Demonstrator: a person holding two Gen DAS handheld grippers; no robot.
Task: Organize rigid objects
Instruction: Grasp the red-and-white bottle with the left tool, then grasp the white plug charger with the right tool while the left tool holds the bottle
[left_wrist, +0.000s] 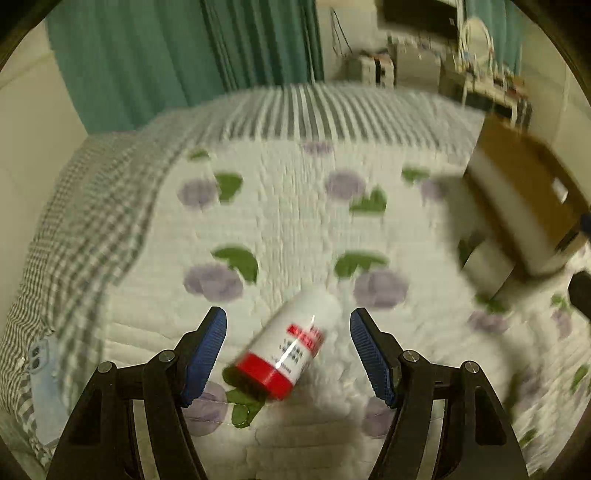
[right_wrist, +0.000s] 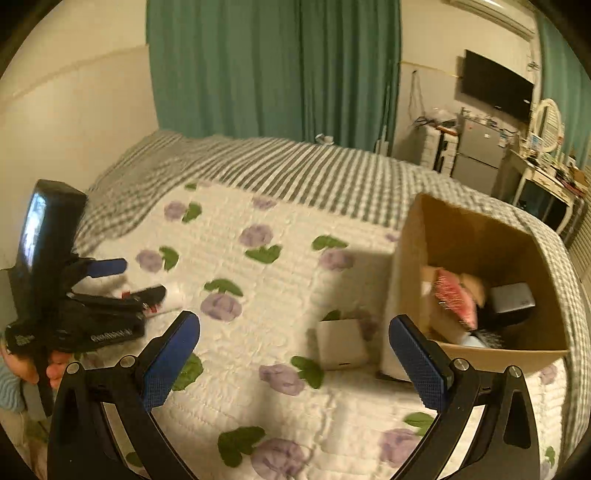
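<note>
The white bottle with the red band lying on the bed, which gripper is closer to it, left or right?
Left. The left gripper straddles the bottle with open jaws, not yet gripping. The right gripper is off to the side, aimed near the cardboard box.

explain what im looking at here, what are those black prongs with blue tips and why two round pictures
No robot here: a person carries a hand-held tool in each hand, and each tool has a fisheye camera looking out along its two blue-padded fingers. One picture is from the left tool, the other from the right tool. Both are open and hold nothing. They hang over a bed with a flowered quilt. A white bottle with a red band lies on the quilt between the left tool's fingers, not gripped. Ahead of the right tool lies a small white box beside a cardboard box already holding several items. At the left of the right view you see the left tool from outside.
</note>
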